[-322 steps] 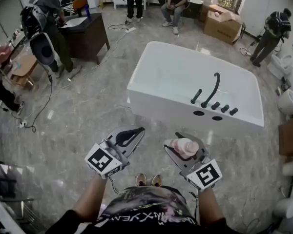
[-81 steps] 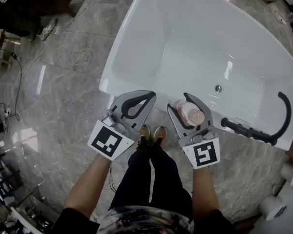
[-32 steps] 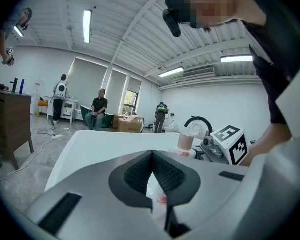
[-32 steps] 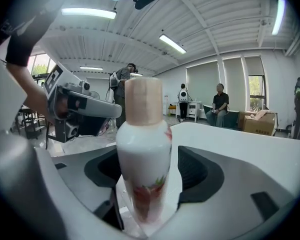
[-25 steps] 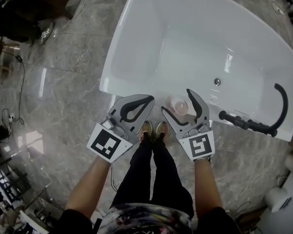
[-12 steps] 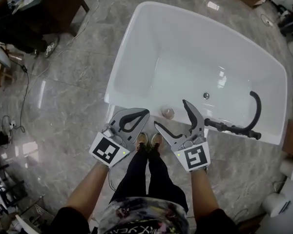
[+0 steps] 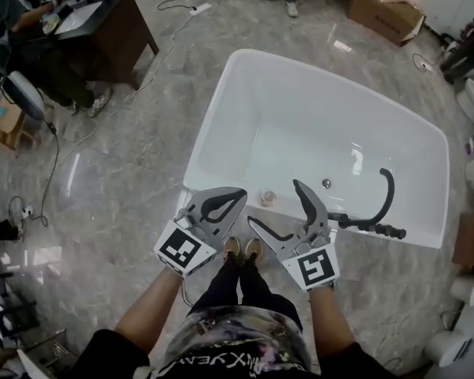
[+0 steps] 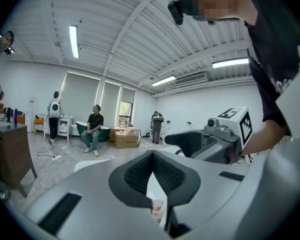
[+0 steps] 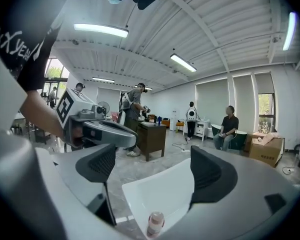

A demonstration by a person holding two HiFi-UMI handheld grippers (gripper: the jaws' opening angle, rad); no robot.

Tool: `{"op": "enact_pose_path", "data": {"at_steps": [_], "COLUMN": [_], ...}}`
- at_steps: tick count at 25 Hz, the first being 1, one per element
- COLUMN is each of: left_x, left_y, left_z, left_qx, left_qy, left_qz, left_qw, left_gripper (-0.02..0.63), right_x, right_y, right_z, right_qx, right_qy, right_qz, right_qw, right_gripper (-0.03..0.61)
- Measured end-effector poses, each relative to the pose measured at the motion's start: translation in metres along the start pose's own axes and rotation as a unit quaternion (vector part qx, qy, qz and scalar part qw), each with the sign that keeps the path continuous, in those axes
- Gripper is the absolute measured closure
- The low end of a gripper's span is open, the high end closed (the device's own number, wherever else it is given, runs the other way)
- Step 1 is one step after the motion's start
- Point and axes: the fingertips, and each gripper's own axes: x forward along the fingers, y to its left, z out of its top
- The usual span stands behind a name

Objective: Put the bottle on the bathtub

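The bottle (image 7: 267, 197) stands upright on the near rim of the bathtub (image 7: 300, 125), towards the left end of that edge. It is a small pinkish bottle with a pale cap, and nothing touches it. In the right gripper view the bottle (image 9: 155, 224) sits low in the gap on the white rim, clear of both pads.

My right tool (image 7: 274, 204) is spread wide and holds nothing, hovering just on my side of the bottle. The right gripper view shows the right tool (image 9: 155, 176) with its dark pads well apart. My left tool (image 7: 237, 196) is pressed together and empty, just to the left of the bottle. The left gripper view shows the left tool (image 8: 152, 154) with its tips meeting, and the bottle (image 8: 157, 210) peeks out below them.

Further right along the same rim stands a black curved faucet (image 7: 387, 192). My shoes (image 7: 243, 247) are on the grey marble floor (image 7: 126, 180) right beside the tub. A dark desk (image 7: 118, 30) stands well off to the left, and a cardboard box (image 7: 383, 10) lies beyond the tub.
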Motion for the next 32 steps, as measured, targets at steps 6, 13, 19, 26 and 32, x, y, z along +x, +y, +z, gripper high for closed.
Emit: {"op": "enact_pose_path", "data": {"at_steps": [6,13,19,26,32], "left_x": [-0.015,-0.031,-0.034,-0.031,-0.031], "left_y": [0.0,0.004,0.004,0.004,0.002], "left_z": [0.033,0.065,0.083,0.105,0.099], "left_qx": [0.021,0.027,0.022,0.028,0.026], "left_qy": [0.007,0.006,-0.004,-0.013,-0.013], "left_qz": [0.009,0.019,0.024,0.019,0.019], "left_qw": [0.9997,0.9994,0.9995,0.9993,0.9994], "left_gripper": [0.603,0.603,0.603,0.603,0.603], "right_x": [-0.014,-0.023,-0.03,-0.033,-0.037], "right_y": [0.011,0.011,0.007,0.002,0.004], "right_z": [0.036,0.075,0.1,0.126,0.115], "right_qx": [0.004,-0.009,-0.018,-0.034,-0.036], "right_qy": [-0.003,-0.013,-0.019,-0.035,-0.031], "right_qz": [0.001,0.0,-0.004,-0.003,0.002], "right_qw": [1.0,1.0,1.0,0.999,0.999], "right_gripper": [0.12,0.12,0.12,0.12,0.123]}}
